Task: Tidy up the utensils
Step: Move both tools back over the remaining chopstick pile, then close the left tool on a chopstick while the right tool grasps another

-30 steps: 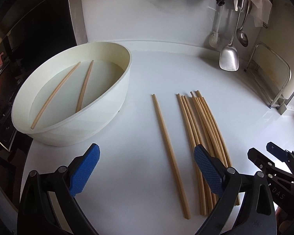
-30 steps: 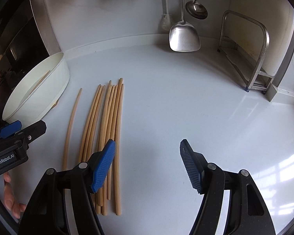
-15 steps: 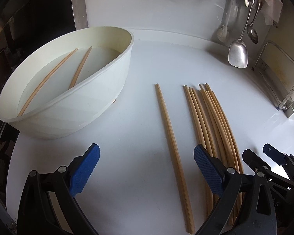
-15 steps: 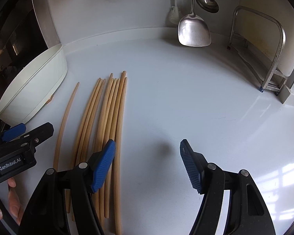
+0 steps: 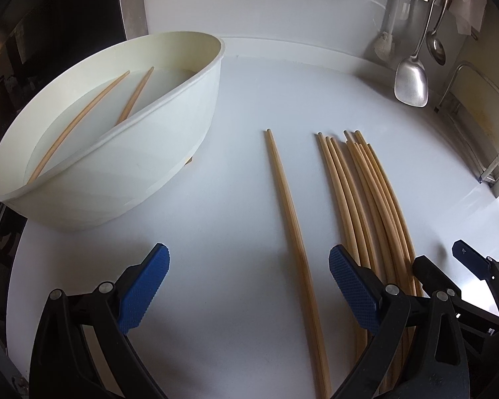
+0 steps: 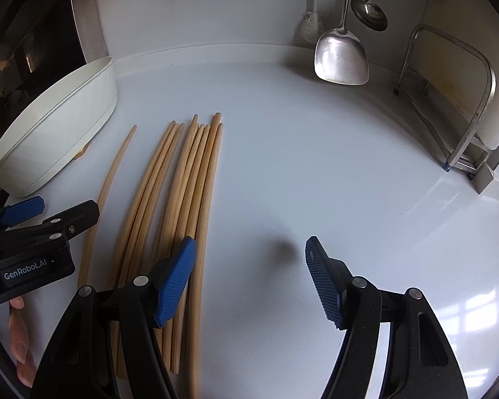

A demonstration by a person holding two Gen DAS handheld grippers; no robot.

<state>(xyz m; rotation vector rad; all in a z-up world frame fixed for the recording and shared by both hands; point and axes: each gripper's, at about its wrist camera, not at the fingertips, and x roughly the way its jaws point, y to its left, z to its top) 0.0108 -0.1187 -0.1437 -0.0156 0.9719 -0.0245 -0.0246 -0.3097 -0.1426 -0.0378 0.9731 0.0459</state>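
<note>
Currently on the white table (image 5: 236, 106): one oval cream-white plastic basin (image 5: 123, 169) at far left, holding two pale wooden chopsticks (image 5: 83, 116) that lie slanted on its floor, apart from each other, their far ends toward the basin's far wall.

One single light-brown wooden chopstick (image 5: 289, 219) lies alone on the table right of the basin, running near to far, clear of both the basin and the bundle.

One loose bundle of light-brown wooden chopsticks (image 5: 366, 199), roughly parallel and touching or overlapping one another, lies just right of the single stick; the far tips are uneven. An exact count is not readable.

Left claw (image 5: 249, 286), black frame with blue ribbed pads: jaws wide, nothing between the pads but bare table and the near part of the single chopstick, which lies closer to the right pad; no pad presses on it. A person's fingertips (image 6: 20, 339) show at the left claw's handle in the right wrist view.

Right claw (image 6: 249, 282), same make: jaws wide, empty, over bare table right of the bundle. Its left pad stands above the bundle's right edge; whether it touches the sticks cannot be told.

Far right, at the wall: one steel spatula (image 6: 342, 56) and one steel ladle (image 6: 369, 10), both hanging; one white brush (image 6: 311, 26) beside them; one bent steel-tube rack (image 6: 465, 106) standing at the table's right edge.
</note>
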